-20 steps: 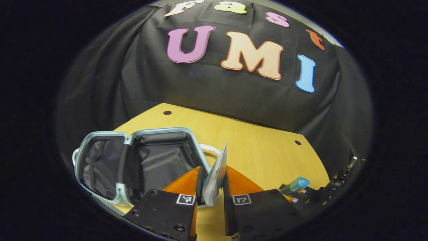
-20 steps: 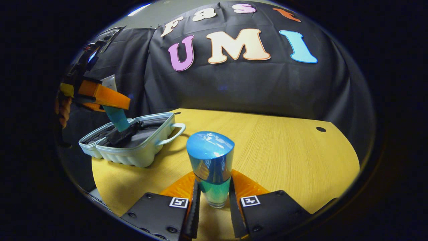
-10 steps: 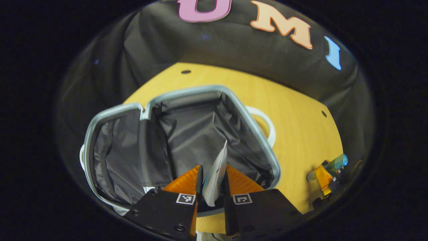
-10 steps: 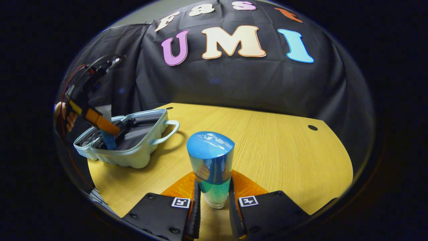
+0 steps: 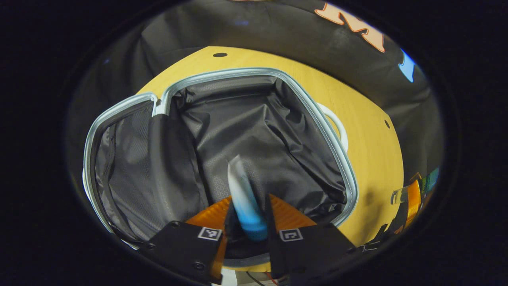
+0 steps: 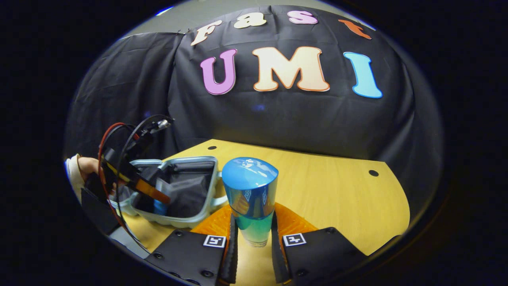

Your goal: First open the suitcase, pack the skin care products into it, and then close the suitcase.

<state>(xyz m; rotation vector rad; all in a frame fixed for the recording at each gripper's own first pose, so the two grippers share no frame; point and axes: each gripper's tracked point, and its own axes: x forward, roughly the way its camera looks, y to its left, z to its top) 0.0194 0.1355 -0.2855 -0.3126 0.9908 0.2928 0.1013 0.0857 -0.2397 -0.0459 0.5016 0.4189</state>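
- Lying open on the wooden table, the suitcase shows its dark fabric lining and pale rim, with a white handle on its far side.
- The left gripper hangs over the open case; a white-and-blue tube sits between its fingers, blurred, so whether both fingers press on it is hard to tell.
- From the right gripper view, that left gripper reaches into the suitcase, held by a hand with cables looping above it.
- The right gripper is clamped on a blue-capped bottle, both fingers against its lower body, cap pointing away from the camera.
- The bottle is held above the table, to the right of the suitcase.
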